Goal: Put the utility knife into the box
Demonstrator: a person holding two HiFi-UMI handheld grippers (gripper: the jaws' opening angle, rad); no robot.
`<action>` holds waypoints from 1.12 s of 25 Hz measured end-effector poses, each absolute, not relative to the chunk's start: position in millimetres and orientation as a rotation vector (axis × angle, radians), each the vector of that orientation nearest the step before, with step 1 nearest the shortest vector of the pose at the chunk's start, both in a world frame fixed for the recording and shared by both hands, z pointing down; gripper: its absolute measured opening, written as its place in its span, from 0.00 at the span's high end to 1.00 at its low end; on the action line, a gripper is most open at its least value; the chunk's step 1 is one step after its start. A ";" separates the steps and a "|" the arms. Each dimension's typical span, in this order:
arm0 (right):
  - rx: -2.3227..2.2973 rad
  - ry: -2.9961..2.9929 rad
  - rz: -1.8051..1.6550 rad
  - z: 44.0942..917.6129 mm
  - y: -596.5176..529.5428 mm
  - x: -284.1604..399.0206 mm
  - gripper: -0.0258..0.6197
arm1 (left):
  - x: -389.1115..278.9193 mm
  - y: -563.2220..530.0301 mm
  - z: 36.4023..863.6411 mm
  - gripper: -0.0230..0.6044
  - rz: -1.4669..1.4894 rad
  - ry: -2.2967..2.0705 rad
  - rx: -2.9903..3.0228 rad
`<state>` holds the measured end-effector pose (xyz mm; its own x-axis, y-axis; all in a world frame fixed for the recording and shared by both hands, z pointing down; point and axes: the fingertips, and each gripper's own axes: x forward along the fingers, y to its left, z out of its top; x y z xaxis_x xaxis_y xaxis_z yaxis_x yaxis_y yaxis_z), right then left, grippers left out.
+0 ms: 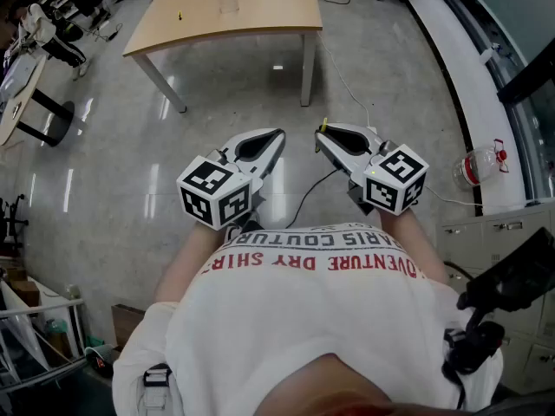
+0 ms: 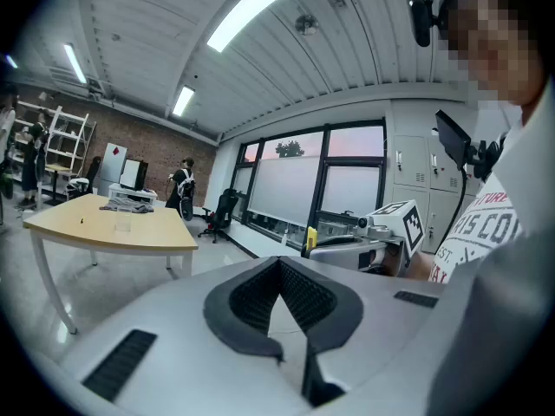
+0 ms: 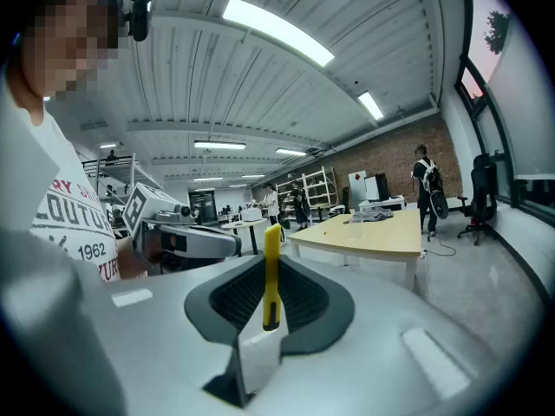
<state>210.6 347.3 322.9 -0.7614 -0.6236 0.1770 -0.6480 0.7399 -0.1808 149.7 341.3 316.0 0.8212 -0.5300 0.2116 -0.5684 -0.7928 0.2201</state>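
Closest to the lens in the right gripper view, the right gripper [image 3: 269, 263] has its two jaws pinched on a yellow utility knife [image 3: 271, 293]. The knife stands upright at the middle of the frame between the dark ribbed pads [image 3: 303, 297], and its end pokes past the jaw ends. In the head view the knife shows only as a small yellow sliver at that gripper's tip, just right of centre.

In the left gripper view, the left gripper [image 2: 279, 263] has its jaws pressed together at the tips with nothing between them. Lower in the frame the pads part around a narrow gap where pale floor shows.

Seen from the head view, both grippers sit side by side in mid frame. Their tips are near each other but apart and point toward the top of the picture, over the grey floor [image 1: 113, 172]. Each gripper carries a marker cube [image 1: 215, 193] at its rear. The person's white T-shirt [image 1: 329, 319], with red lettering, fills the lower part of the frame.

A light wooden table [image 1: 234, 7] with white legs stands at the upper centre. A thin cable [image 1: 347, 85] runs across the floor below it. Near the right edge, a clear plastic container [image 1: 475, 167] with red parts lies beside a white ledge.
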 end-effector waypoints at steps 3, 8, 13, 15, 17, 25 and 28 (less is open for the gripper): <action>1.033 -2.834 0.352 322.3 348.3 210.3 0.89 | 150.4 342.6 315.3 0.96 0.200 -0.842 2.731; 1.017 -2.839 0.353 321.7 350.2 208.4 0.89 | 149.9 343.6 316.6 0.96 0.206 -0.846 2.728; 1.004 -2.863 0.373 322.4 352.7 209.6 0.89 | 152.0 346.3 320.1 0.96 0.214 -0.857 2.725; 0.997 -2.874 0.385 321.4 353.3 208.3 0.89 | 151.1 346.6 319.6 0.96 0.213 -0.861 2.724; 0.990 -2.879 0.392 320.6 353.3 206.2 0.89 | 149.8 346.6 319.0 0.96 0.214 -0.863 2.722; 0.959 -2.907 0.405 319.3 354.5 210.0 0.89 | 154.0 346.8 319.0 0.96 0.220 -0.888 2.721; 0.950 -2.916 0.412 320.4 348.8 221.0 0.89 | 162.6 340.9 320.5 0.96 0.221 -0.905 2.713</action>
<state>221.0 348.8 320.4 -0.8105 -0.5720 0.1260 -0.5846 0.7762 -0.2362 162.6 340.9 320.5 0.7931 -0.5648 0.2280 -0.6063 -0.7677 0.2076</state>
